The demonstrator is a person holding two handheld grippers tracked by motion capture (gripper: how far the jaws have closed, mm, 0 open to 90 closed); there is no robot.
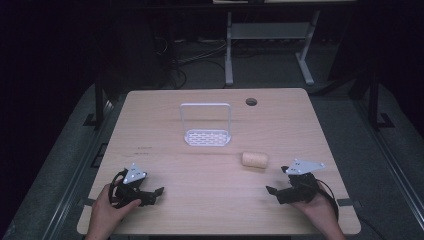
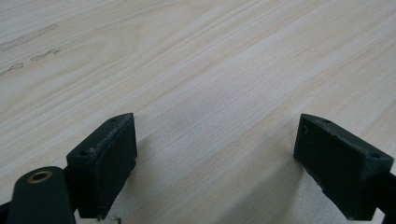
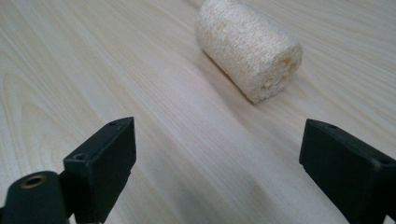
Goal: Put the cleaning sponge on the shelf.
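Observation:
A pale loofah cylinder (image 1: 254, 159) lies on its side on the wooden table (image 1: 210, 210), right of centre. In the right gripper view the loofah (image 3: 247, 46) rests ahead and slightly right of my right gripper (image 3: 217, 126), whose jaws stand wide apart with nothing between them. From above, the right gripper (image 1: 276, 180) sits near the front right, a short way in front of the loofah and apart from it. My left gripper (image 1: 156, 196) rests at the front left, open. Between its jaws the left gripper (image 2: 215, 126) has bare wood.
A white wire rack (image 1: 206, 136) with an upright frame and a slotted base stands mid-table, behind the loofah to the left. A round cable hole (image 1: 251, 102) is at the back edge. White desk legs (image 1: 229, 50) stand on the floor beyond.

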